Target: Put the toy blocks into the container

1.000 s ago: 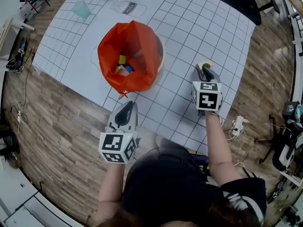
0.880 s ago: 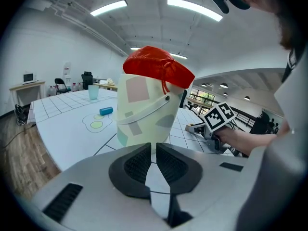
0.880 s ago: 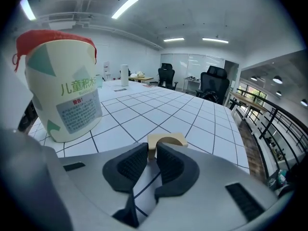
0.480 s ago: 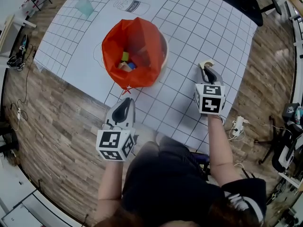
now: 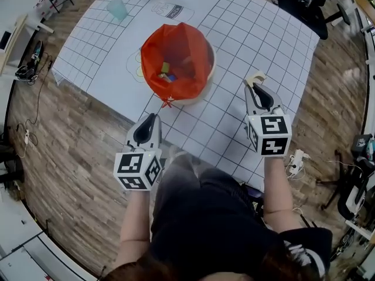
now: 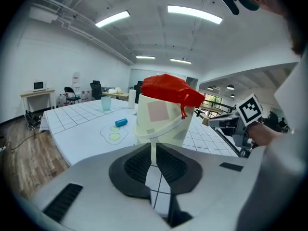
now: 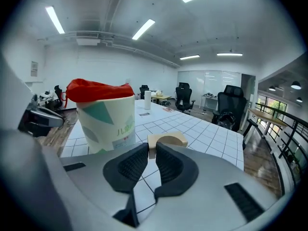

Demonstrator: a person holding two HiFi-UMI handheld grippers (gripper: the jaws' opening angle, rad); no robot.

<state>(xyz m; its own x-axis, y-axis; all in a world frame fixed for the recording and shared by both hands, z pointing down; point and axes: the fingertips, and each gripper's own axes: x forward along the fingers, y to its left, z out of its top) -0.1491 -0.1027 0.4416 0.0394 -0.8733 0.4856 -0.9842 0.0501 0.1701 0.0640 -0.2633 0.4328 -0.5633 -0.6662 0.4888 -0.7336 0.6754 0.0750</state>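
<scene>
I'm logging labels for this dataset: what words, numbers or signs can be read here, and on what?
No text can be quoted with confidence.
Bucket: green print on its side, too blurred to read.
Mat label: a dark printed patch near the far edge, too small to read.
Left cube and right cube: black-and-white square patterns only, no words.
</scene>
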